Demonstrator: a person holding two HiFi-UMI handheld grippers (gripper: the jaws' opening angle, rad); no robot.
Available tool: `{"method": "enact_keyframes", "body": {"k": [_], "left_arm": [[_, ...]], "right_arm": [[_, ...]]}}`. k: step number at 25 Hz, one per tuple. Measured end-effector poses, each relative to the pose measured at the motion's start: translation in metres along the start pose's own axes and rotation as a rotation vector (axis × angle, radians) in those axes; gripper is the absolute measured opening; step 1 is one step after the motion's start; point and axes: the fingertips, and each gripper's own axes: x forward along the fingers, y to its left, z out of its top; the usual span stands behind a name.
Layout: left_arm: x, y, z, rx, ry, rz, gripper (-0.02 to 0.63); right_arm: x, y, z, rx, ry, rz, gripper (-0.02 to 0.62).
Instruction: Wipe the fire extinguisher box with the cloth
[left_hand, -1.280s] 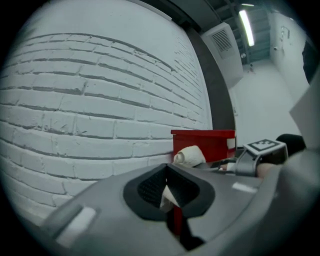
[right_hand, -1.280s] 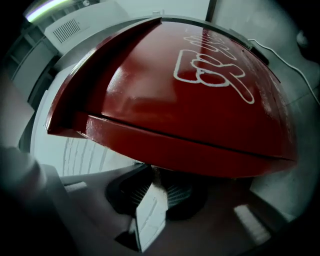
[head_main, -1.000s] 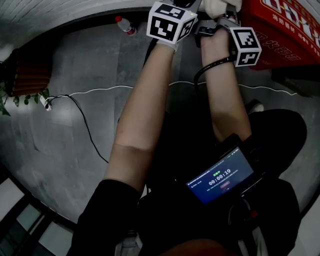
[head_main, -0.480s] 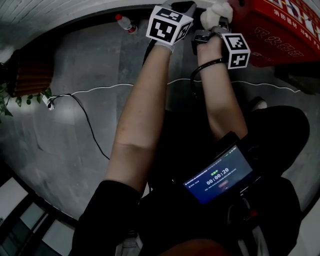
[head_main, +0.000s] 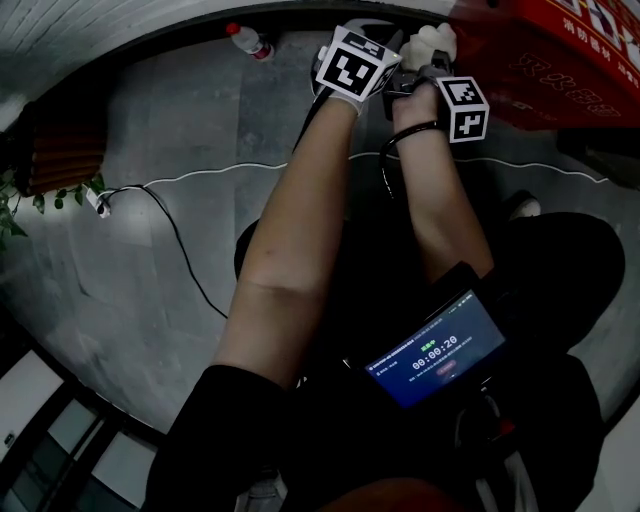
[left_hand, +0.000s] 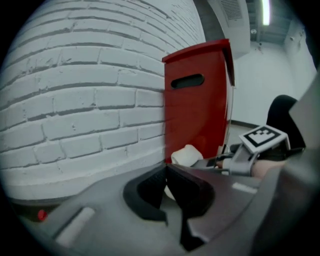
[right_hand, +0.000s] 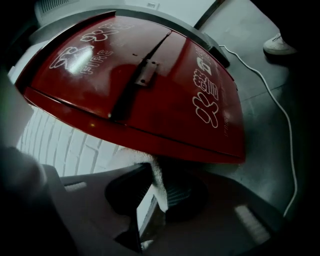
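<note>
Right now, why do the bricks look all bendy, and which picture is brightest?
Left gripper view: brightest; the wide-angle lens bows the brick wall. Right gripper view: black corners, and pale glare on the fire extinguisher box. Head view: dim, with the floor curving at the edges too.

Red metal fire extinguisher box (head_main: 565, 55), white lettering on front, lid closed, upright at upper right of frame. White fluffy cloth (head_main: 428, 40), bunched, pressed against box's side, top centre.
</note>
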Motion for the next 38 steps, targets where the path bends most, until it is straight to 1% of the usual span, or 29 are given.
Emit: {"method": "enact_keyframes", "body": {"k": [6,9,13,19,23,28,32,38], "left_arm": [[0.022,0.001,-0.042,0.024,0.085,0.023,0.003],[0.027,0.004,-0.059,0.019,0.124,0.030,0.003],[0.040,0.000,-0.076,0.003,0.156,0.011,0.003],[0.054,-0.008,-0.097,0.009,0.212,-0.014,0.003],[0.061,-0.010,-0.104,0.004,0.225,-0.026,0.003],[0.066,-0.011,-0.104,-0.010,0.225,-0.025,0.003],[0.066,-0.012,-0.105,-0.012,0.226,-0.027,0.003],[0.060,-0.009,-0.108,-0.036,0.225,-0.011,0.003]], "right_arm": [[0.017,-0.042,-0.012,0.000,0.019,-0.070,0.072],[0.023,-0.059,-0.018,-0.004,0.028,-0.099,0.072],[0.030,-0.080,-0.023,-0.011,0.037,-0.137,0.072],[0.043,-0.110,-0.034,-0.013,0.060,-0.186,0.072],[0.050,-0.132,-0.040,-0.012,0.075,-0.227,0.072],[0.057,-0.156,-0.046,-0.005,0.101,-0.255,0.072],[0.060,-0.172,-0.050,-0.042,0.135,-0.275,0.072],[0.057,-0.193,-0.051,-0.088,0.153,-0.304,0.072]]}}
